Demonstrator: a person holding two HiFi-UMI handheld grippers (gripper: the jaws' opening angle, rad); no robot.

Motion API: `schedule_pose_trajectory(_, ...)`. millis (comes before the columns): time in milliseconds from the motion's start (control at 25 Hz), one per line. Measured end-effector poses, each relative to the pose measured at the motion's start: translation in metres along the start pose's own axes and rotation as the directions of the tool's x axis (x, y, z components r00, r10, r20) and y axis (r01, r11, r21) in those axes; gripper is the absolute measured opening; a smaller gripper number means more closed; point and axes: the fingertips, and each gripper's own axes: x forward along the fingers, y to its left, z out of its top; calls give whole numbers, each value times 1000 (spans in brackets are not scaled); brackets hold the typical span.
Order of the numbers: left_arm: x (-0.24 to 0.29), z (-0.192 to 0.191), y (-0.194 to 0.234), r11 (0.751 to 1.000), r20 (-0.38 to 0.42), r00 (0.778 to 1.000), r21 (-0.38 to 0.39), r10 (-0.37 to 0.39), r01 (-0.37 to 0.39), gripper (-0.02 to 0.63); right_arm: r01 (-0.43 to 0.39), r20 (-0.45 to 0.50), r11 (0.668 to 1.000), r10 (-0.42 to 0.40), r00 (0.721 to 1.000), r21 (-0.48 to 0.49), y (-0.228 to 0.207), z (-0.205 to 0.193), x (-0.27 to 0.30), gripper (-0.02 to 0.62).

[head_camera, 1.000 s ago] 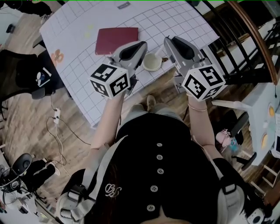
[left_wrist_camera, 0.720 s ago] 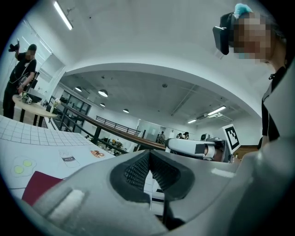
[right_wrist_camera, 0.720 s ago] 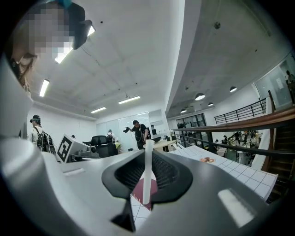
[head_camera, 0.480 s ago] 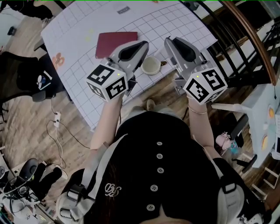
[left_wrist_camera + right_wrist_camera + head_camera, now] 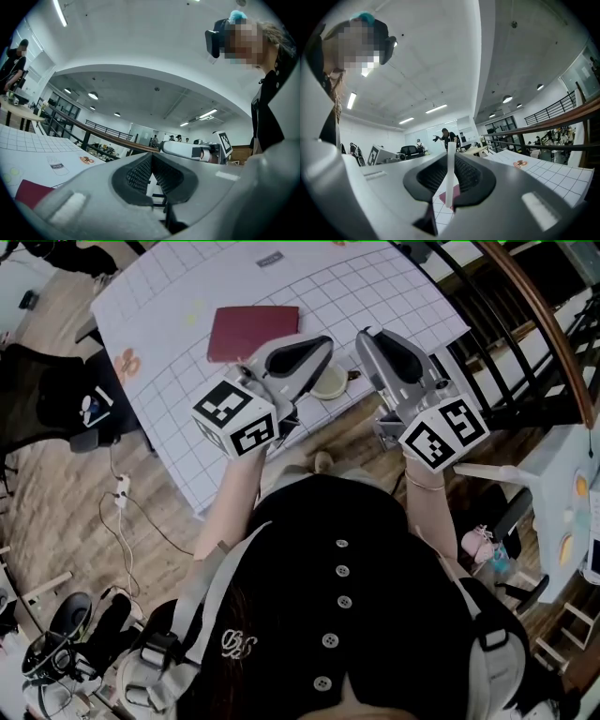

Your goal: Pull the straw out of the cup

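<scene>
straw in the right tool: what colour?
The straw is plain white; it shows best in the right gripper view.

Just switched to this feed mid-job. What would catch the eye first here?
The white straw clamped in the right tool, sticking out above and below its jaws. Then the white cup on the gridded table between both tools, a dark red book beyond it. The left tool is shut, empty.
</scene>
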Motion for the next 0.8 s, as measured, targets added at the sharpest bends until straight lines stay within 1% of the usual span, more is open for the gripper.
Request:
schedule_pose_trajectory(280, 1, -19, 3, 1000, -76, 997, -20, 15, -16, -3, 11, -46, 999, -13, 999, -32, -1, -10, -3, 40)
schedule_pose_trajectory(440, 2, -24, 2, 1000, -98, 995, -21, 14, -16, -3, 7, -62, 999, -10, 998, -52, 1, -12, -1, 40)
schedule_pose_trajectory(560, 2, -27, 1, 1000, -115, 993, -1, 23, -23, -3, 2, -77, 998, -7, 997, -64, 2, -15, -1, 40)
schedule_pose_trajectory(800, 0, -27, 5, 999, -123, 992, 6, 37, -37, -3, -10, -100, 997, 2, 995, -79, 5, -20, 0, 39)
